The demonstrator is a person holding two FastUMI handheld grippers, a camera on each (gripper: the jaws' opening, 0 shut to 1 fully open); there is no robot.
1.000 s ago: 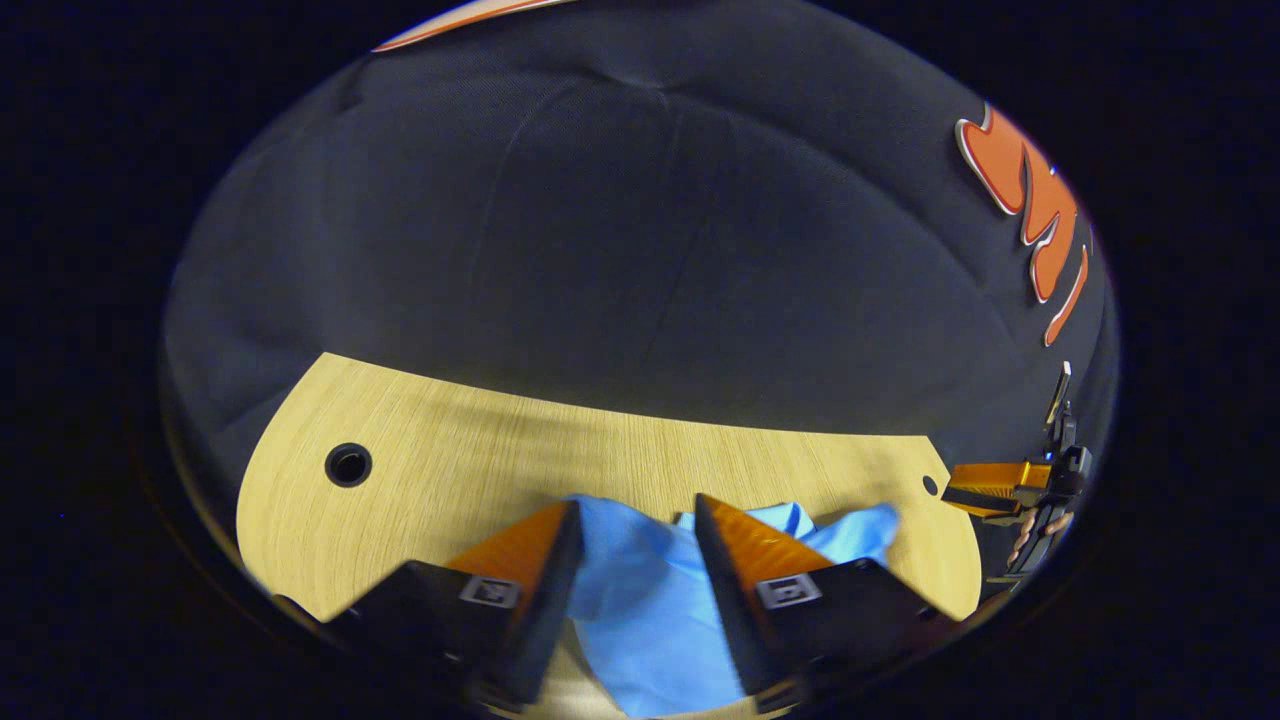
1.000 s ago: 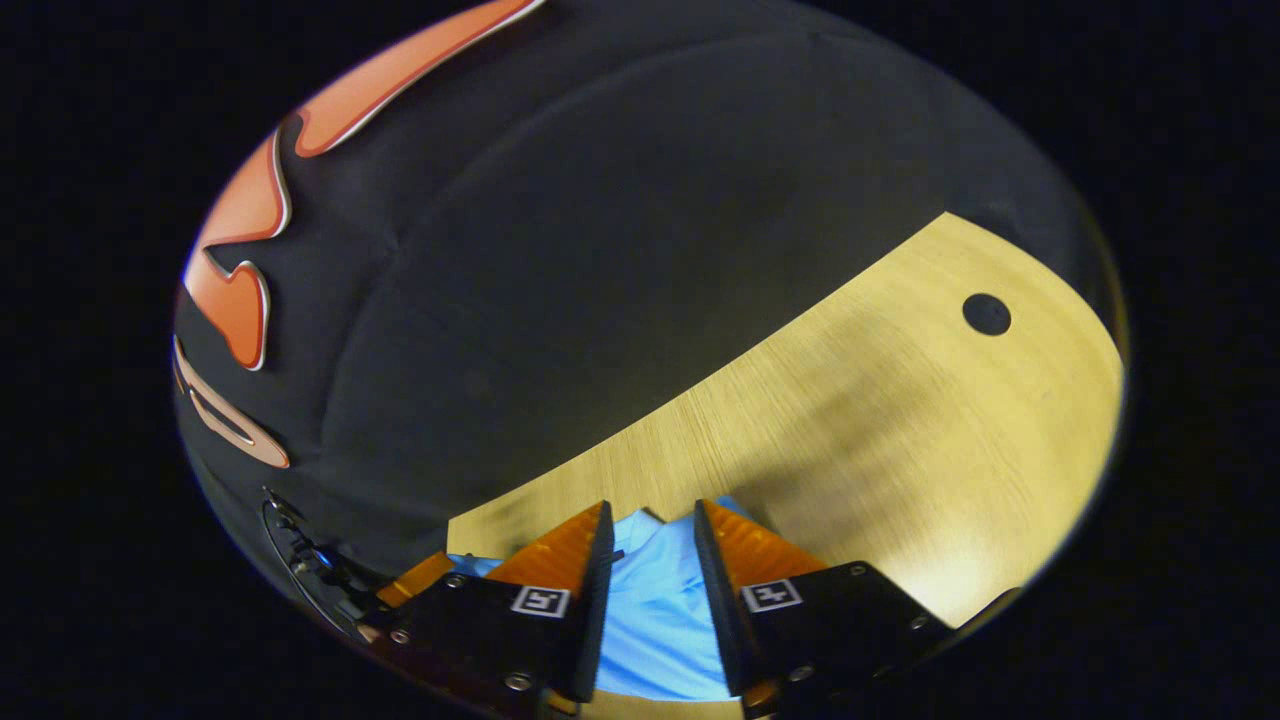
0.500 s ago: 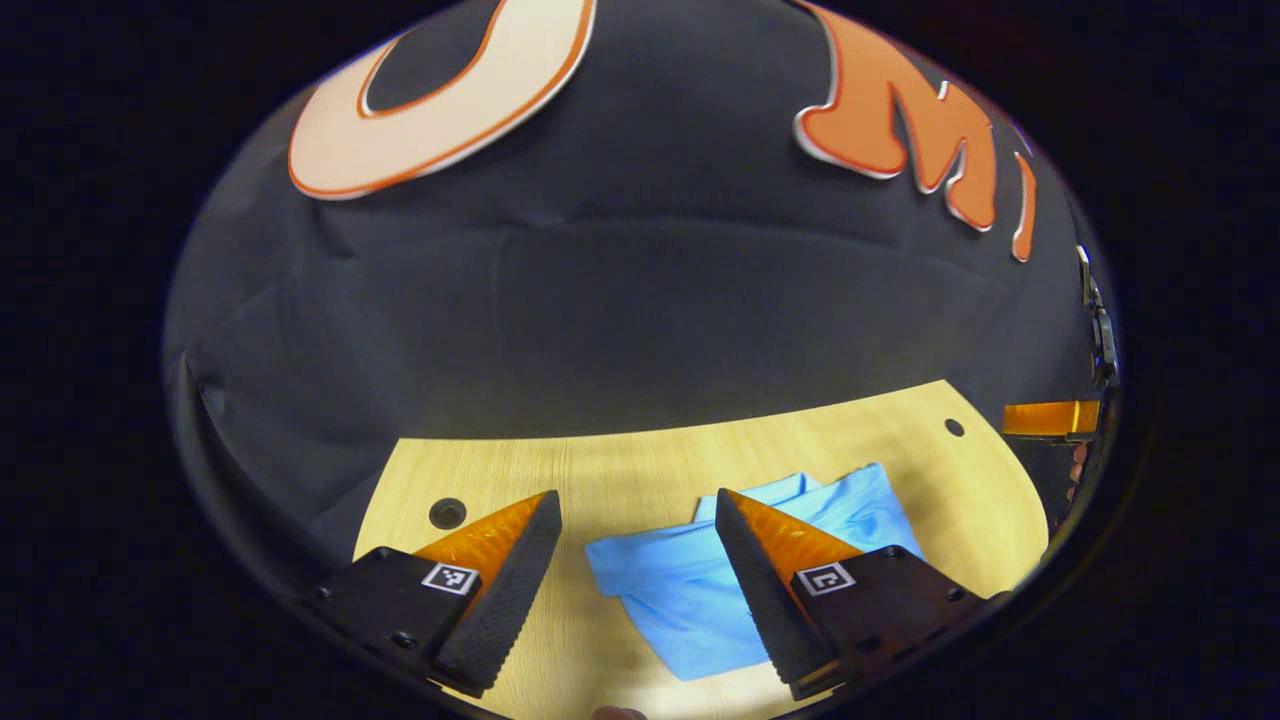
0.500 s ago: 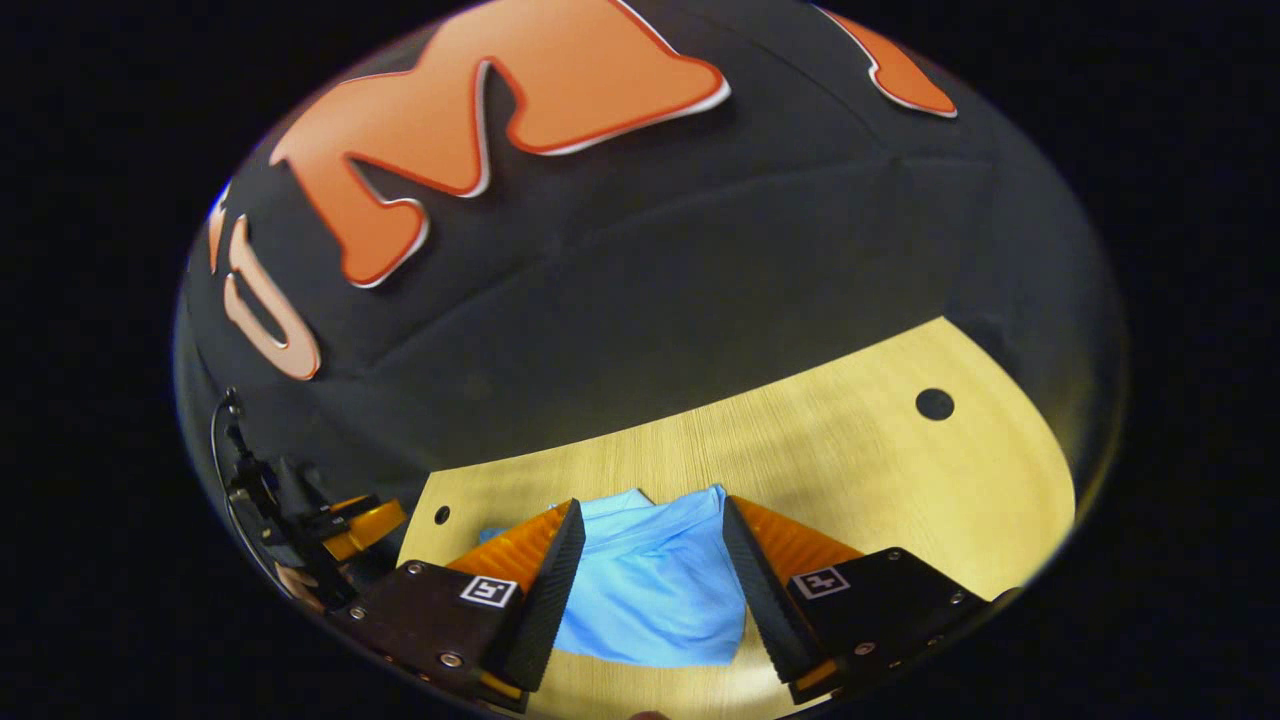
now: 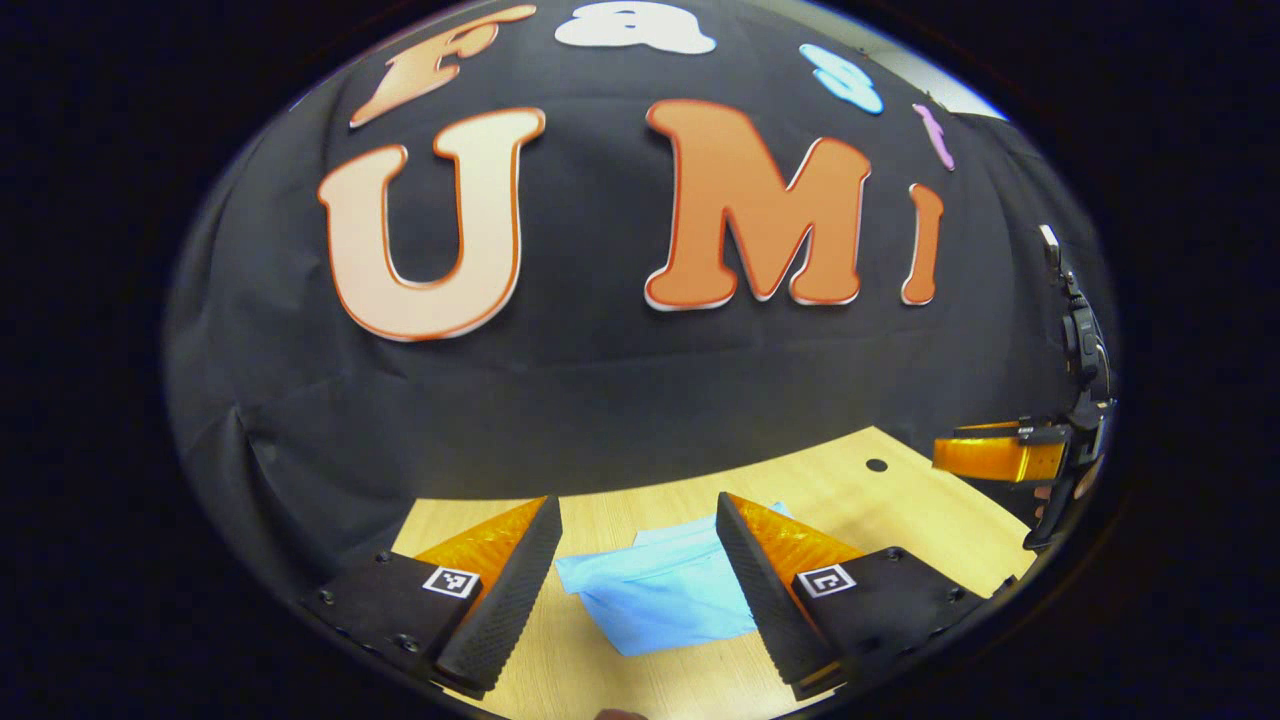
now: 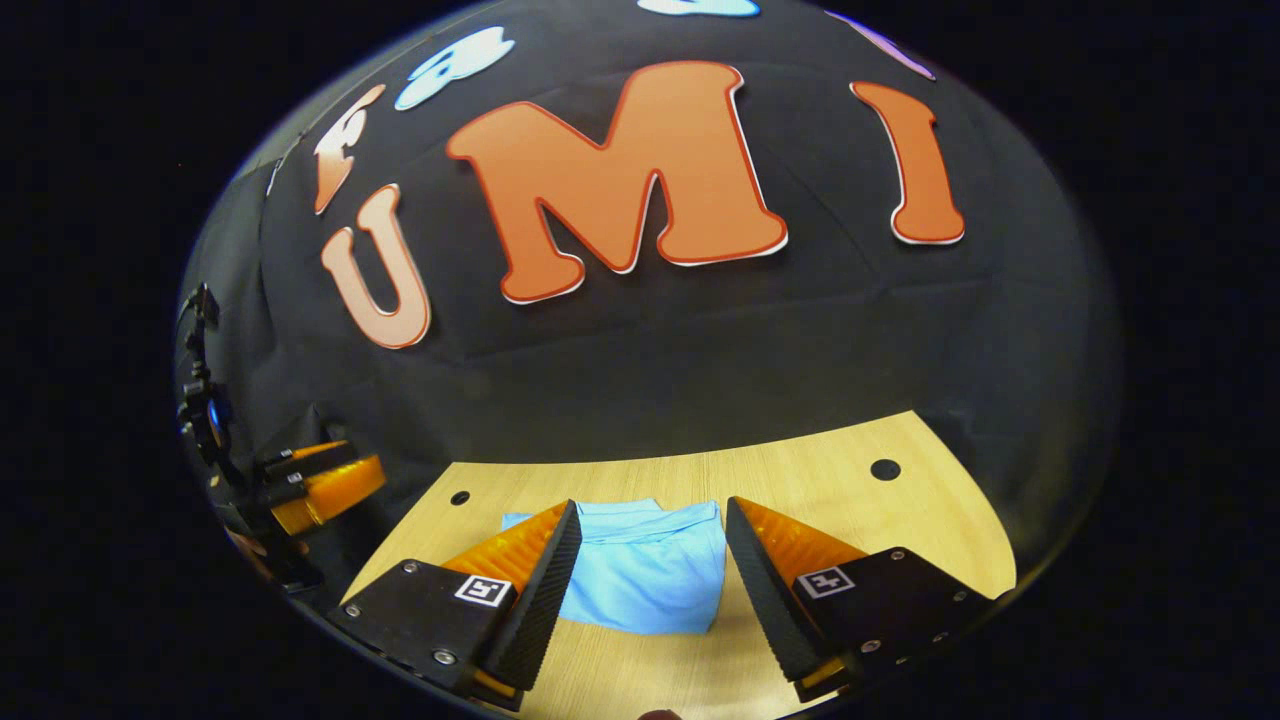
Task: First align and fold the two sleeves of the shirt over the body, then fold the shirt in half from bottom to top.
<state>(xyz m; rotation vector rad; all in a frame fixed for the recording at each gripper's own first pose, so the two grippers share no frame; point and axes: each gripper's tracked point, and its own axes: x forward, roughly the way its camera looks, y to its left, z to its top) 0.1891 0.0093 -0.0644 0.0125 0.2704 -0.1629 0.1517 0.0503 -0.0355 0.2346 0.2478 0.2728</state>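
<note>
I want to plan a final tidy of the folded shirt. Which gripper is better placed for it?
Probably right: the right gripper is open and frames the shirt squarely. The left gripper, also open, sees it at an angle.

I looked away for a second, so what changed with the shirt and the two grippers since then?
Both grippers let go of the shirt and lifted back: left gripper and right gripper now hang open above it. The shirt stays folded on the table.

The shirt (image 5: 665, 598) is partly hidden behind the left gripper's fingers (image 5: 772, 590); its sleeves are folded out of sight.
</note>
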